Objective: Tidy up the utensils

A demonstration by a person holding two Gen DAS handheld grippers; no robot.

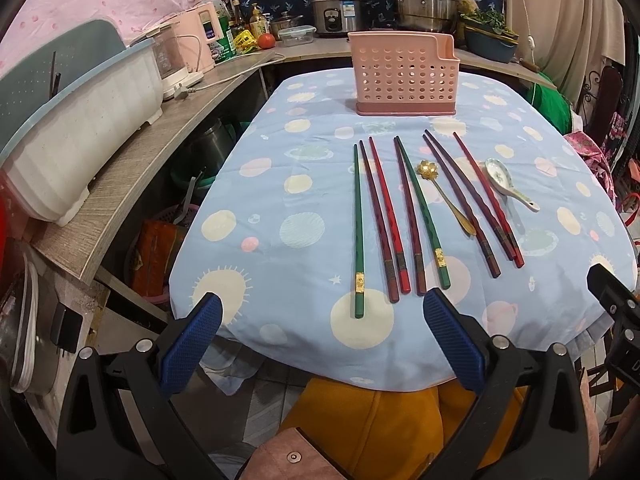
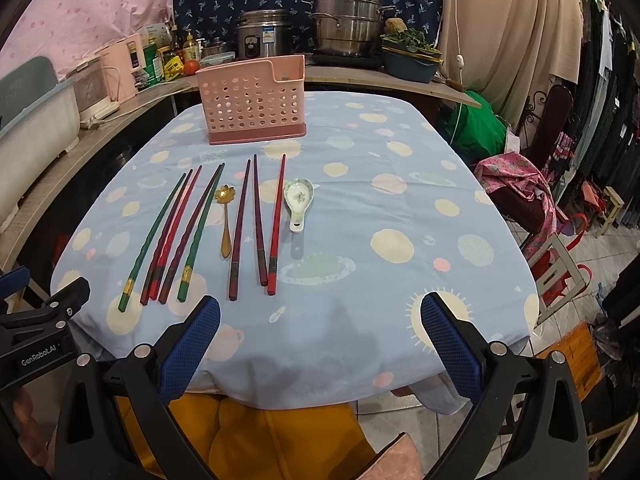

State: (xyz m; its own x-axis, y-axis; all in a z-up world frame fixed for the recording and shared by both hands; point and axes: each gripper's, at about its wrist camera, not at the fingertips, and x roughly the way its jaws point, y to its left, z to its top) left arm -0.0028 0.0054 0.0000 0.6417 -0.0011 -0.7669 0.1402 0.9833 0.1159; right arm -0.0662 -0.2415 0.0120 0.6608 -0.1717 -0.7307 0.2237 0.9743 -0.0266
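Several red, maroon and green chopsticks (image 1: 416, 216) (image 2: 256, 220) lie side by side on the blue spotted tablecloth (image 1: 280, 184) (image 2: 400, 240). Among them rests a gold flower-headed spoon (image 1: 446, 196) (image 2: 225, 216). A white ceramic spoon (image 1: 506, 184) (image 2: 298, 202) sits to their right. A pink perforated utensil holder (image 1: 402, 74) (image 2: 254, 100) stands upright at the table's far side. My left gripper (image 1: 320, 340) hovers open off the near table edge, below the chopstick ends. My right gripper (image 2: 320, 344) is open too, over the near edge, right of the chopsticks. Both hold nothing.
A counter (image 1: 132, 176) along the left carries a white dish rack (image 1: 80, 128) and pink appliances. Behind the table stand a rice cooker (image 2: 260, 40), steel pots (image 2: 348, 20) and a blue basin (image 2: 412, 64). A chair with pink cloth (image 2: 520, 188) stands on the right. Below lies orange fabric (image 1: 380, 420).
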